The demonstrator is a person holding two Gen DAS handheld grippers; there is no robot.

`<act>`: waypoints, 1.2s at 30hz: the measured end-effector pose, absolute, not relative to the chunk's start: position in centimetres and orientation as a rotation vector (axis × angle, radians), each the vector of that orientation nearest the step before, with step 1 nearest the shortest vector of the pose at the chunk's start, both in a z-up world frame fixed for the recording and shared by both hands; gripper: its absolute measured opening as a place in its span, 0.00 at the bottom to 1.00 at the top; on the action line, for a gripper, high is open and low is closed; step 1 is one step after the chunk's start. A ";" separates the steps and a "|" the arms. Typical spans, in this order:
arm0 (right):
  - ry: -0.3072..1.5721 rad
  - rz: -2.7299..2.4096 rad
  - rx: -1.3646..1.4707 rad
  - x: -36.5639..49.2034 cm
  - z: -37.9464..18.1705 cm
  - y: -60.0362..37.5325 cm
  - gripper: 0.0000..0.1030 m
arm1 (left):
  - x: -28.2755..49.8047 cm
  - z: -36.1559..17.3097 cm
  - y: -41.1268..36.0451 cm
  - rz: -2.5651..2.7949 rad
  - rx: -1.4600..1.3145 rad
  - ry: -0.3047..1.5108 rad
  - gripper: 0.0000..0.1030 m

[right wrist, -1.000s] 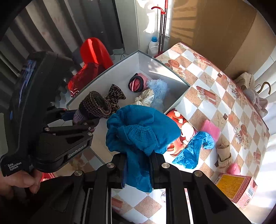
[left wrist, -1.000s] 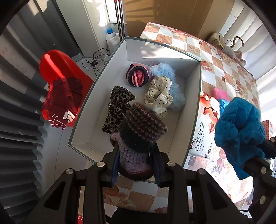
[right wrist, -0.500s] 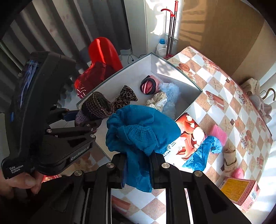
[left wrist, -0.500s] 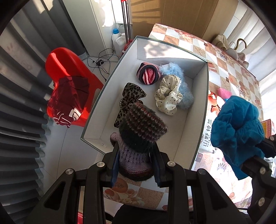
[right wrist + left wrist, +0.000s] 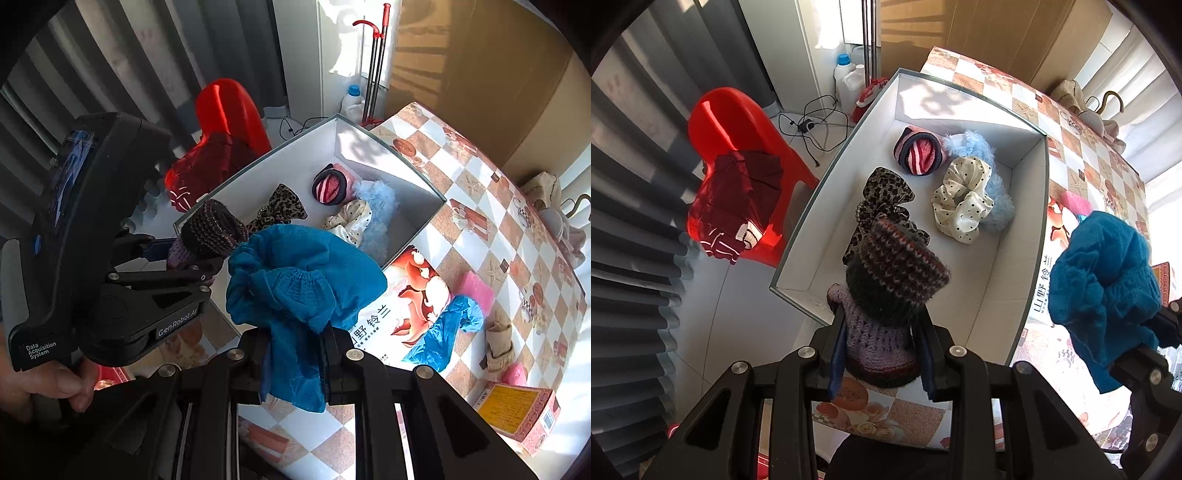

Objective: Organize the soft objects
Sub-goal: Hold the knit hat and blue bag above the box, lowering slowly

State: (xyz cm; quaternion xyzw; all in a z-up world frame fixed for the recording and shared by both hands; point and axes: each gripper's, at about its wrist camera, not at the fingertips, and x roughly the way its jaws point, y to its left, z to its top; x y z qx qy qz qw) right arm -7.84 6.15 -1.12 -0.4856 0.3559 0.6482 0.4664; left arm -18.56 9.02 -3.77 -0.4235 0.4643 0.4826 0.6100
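1. Right gripper (image 5: 293, 354) clamped on crumpled blue knitted garment (image 5: 303, 284).
2. Left gripper (image 5: 192, 254) grips striped purple-brown knitted hat (image 5: 210, 230) above open white rectangular box (image 5: 384, 155).
3. Box contains scrunchies.

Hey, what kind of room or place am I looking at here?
Probably a lived-in home corner, perhaps a sunlit utility or balcony area: a table with a checkered cloth, a red plastic chair draped with clothing, and detergent bottles beside a mop by the wall.

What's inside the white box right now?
White box holds a striped knit roll, dotted scrunchie, blue fluffy piece, leopard bow. The near corner floor is hidden behind the held knit hat.
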 end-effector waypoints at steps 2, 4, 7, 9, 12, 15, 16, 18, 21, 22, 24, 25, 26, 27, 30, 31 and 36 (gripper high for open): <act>0.875 1.589 -1.198 -7.9 -1.3 6.1 0.19 | -18.7 -3.9 9.1 1.109 -0.987 1.069 0.34; 0.879 1.584 -1.201 -7.9 -1.4 6.2 0.19 | -18.8 -4.0 9.1 1.105 -0.985 1.069 0.34; 0.887 1.575 -1.209 -7.8 -1.6 6.3 0.19 | -18.4 -4.0 9.3 1.091 -0.972 1.071 0.34; 0.892 1.568 -1.216 -7.7 -1.7 6.4 0.19 | -18.1 -4.1 9.5 1.079 -0.968 1.075 0.34; 0.891 1.557 -1.226 -7.6 -1.8 6.5 0.19 | -18.0 -4.3 9.9 1.069 -0.976 1.070 0.34; 0.894 1.542 -1.232 -7.4 -1.9 6.6 0.19 | -18.2 -4.2 10.3 1.072 -0.993 1.047 0.34; 0.893 1.538 -1.234 -7.4 -1.9 6.7 0.19 | -18.3 -4.3 10.4 1.070 -0.999 1.044 0.34; 0.889 1.534 -1.235 -7.3 -1.8 6.8 0.19 | -18.1 -4.4 10.7 1.062 -1.005 1.046 0.34; 0.884 1.529 -1.236 -7.3 -1.7 7.1 0.19 | -17.8 -4.3 11.0 1.050 -0.995 1.050 0.34; 0.881 1.528 -1.237 -7.3 -1.7 7.2 0.19 | -17.7 -4.3 11.1 1.048 -0.990 1.050 0.34; 0.876 1.528 -1.241 -7.4 -1.7 7.3 0.19 | -17.5 -4.3 11.3 1.040 -0.984 1.054 0.34; 0.873 1.527 -1.243 -7.4 -1.7 7.4 0.19 | -17.5 -4.3 11.3 1.038 -0.984 1.055 0.34; 0.872 1.527 -1.244 -7.4 -1.6 7.5 0.19 | -17.5 -4.4 11.4 1.036 -0.984 1.056 0.34; 0.870 1.526 -1.245 -7.5 -1.6 7.5 0.19 | -17.5 -4.4 11.5 1.035 -0.986 1.055 0.34; 0.866 1.525 -1.250 -7.6 -1.6 7.6 0.19 | -17.6 -4.5 11.5 1.035 -0.995 1.054 0.34; 0.866 1.525 -1.250 -7.6 -1.6 7.7 0.19 | -17.6 -4.6 11.5 1.035 -0.997 1.053 0.34; 0.875 1.516 -1.239 -7.5 -1.7 7.9 0.19 | -17.7 -4.8 11.6 1.024 -1.002 1.056 0.34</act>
